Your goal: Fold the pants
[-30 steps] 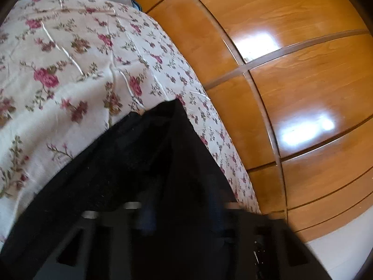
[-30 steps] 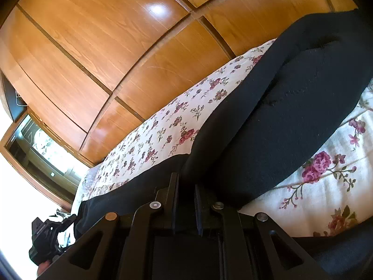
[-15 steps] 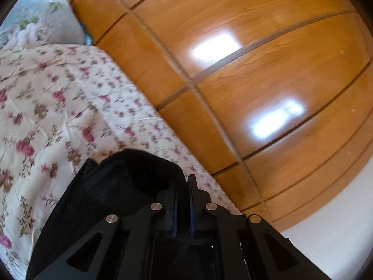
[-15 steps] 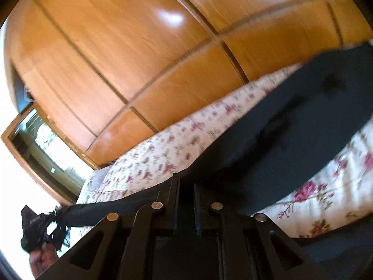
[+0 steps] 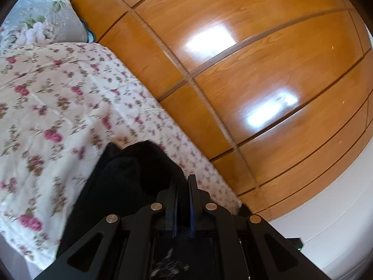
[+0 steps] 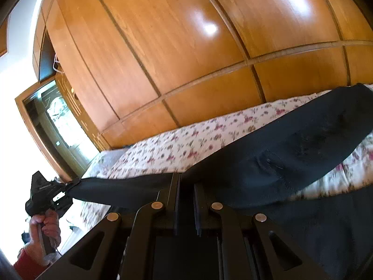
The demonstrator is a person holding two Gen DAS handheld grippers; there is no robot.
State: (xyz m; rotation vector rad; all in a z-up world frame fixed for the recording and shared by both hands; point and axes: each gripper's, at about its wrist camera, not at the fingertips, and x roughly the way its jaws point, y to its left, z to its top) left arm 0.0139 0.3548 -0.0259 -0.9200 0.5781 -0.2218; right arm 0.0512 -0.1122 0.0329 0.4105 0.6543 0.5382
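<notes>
While the left wrist view looks along the left gripper (image 5: 183, 186), its two fingers stand nearly together with black cloth bunched between and over them, so it reads as clamped on an end of the pants (image 5: 130, 179); that end rises in a dark hump above the flowered bedspread (image 5: 58, 107), which suggests the fabric is lifted clear so it can be carried over for a fold. Beyond it a pale flowered pillow (image 5: 39, 21) sits at the head of the bed, and the glossy wooden wardrobe (image 5: 256, 70) runs close along the far edge, leaving little room on that side. From the right wrist view, the right gripper (image 6: 186, 186) has its fingers close around a dark edge of the same pants (image 6: 303, 144), pinched there as far as I can judge; the cloth stretches in a taut band out to the other gripper (image 6: 46, 193), held in the person's hand (image 6: 44, 224) at lower left, while a broad part sags across the bedspread (image 6: 186, 144) to the right. Holding both ends apart probably keeps the length straight before it is doubled. More black cloth lies below the fingers, and the wardrobe (image 6: 186, 46) and a bright doorway (image 6: 60, 121) stand behind.
</notes>
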